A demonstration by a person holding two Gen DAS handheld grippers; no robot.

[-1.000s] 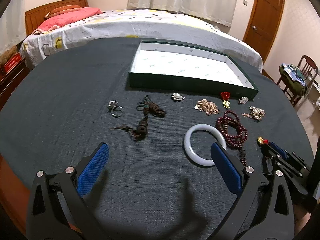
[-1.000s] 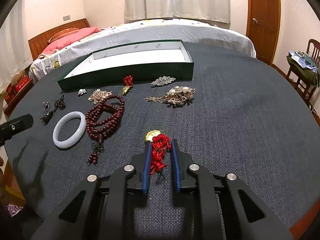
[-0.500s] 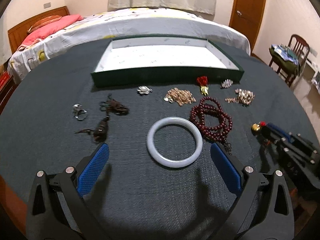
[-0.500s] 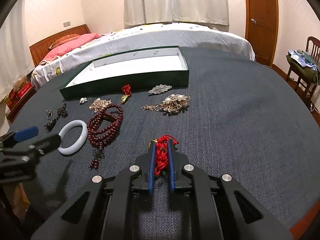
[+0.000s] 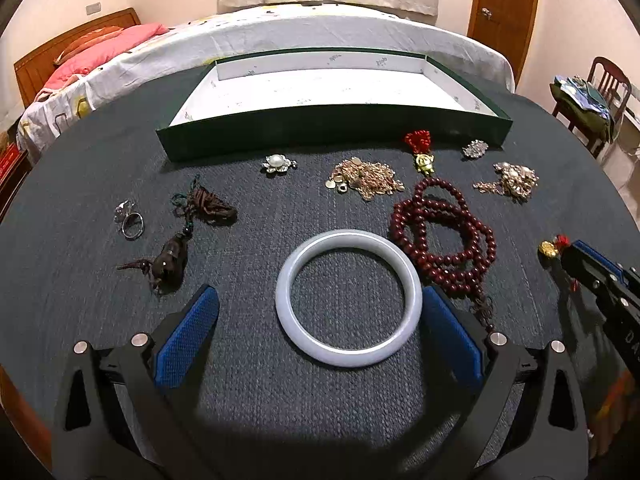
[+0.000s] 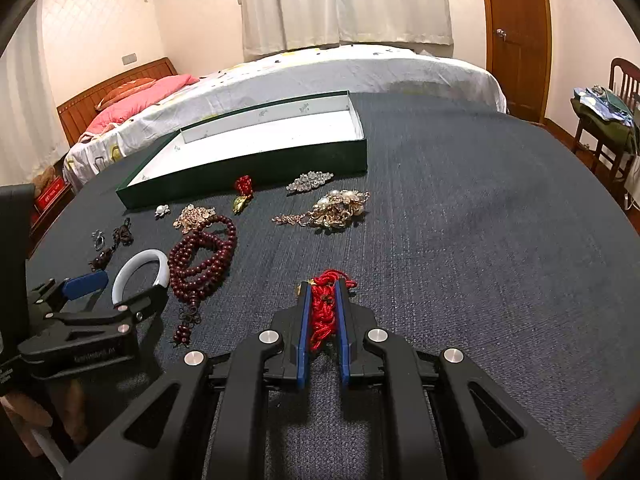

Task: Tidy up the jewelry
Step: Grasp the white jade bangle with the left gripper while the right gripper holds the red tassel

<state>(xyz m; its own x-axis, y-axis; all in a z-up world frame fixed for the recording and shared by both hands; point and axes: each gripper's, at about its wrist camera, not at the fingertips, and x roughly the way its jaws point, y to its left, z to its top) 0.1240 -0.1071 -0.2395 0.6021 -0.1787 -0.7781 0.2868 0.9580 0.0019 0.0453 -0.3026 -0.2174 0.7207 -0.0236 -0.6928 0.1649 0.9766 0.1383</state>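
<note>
My left tongs [image 5: 320, 320] had slid across and dropped low, so the smooth white bangle [image 5: 348, 298] now lay between their spread blue ribbed pads, untouched. Left to right on the coarse dark cloth [image 5: 260, 208]: a silver ring [image 5: 130, 220], a brown corded pendant [image 5: 176, 252], the bangle, glossy maroon beads [image 5: 444, 236]. My right tongs [image 6: 323, 292] had clenched on the knotted red cord charm [image 6: 323, 312]. The green tray [image 5: 332, 132] sat beyond.
</note>
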